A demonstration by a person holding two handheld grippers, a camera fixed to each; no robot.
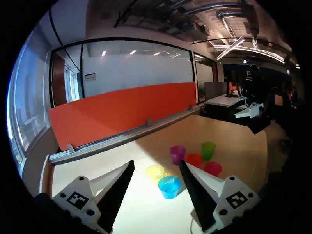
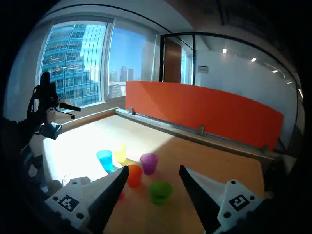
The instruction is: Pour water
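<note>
Several small plastic cups stand clustered on the wooden table (image 1: pixel 234 144). In the left gripper view they are yellow (image 1: pixel 155 172), blue (image 1: pixel 169 187), purple (image 1: pixel 177 154), orange (image 1: pixel 193 160), green (image 1: pixel 208 150) and pink (image 1: pixel 213 168). My left gripper (image 1: pixel 156 164) hovers above and short of them, open and holding nothing. In the right gripper view I see the blue cup (image 2: pixel 105 159), yellow cup (image 2: pixel 120 152), purple cup (image 2: pixel 149 163), orange cup (image 2: pixel 134 175) and green cup (image 2: pixel 160 192). My right gripper (image 2: pixel 154 169) is open above them, nothing between its fingers. I cannot tell what the cups contain.
An orange partition (image 1: pixel 124 109) on a metal rail runs along the table's far edge. Tall windows (image 2: pixel 78 62) are behind it. The other gripper (image 2: pixel 58 111) is held in a hand across the table, also seen as the white gripper (image 1: pixel 249 111). Further desks stand at the back.
</note>
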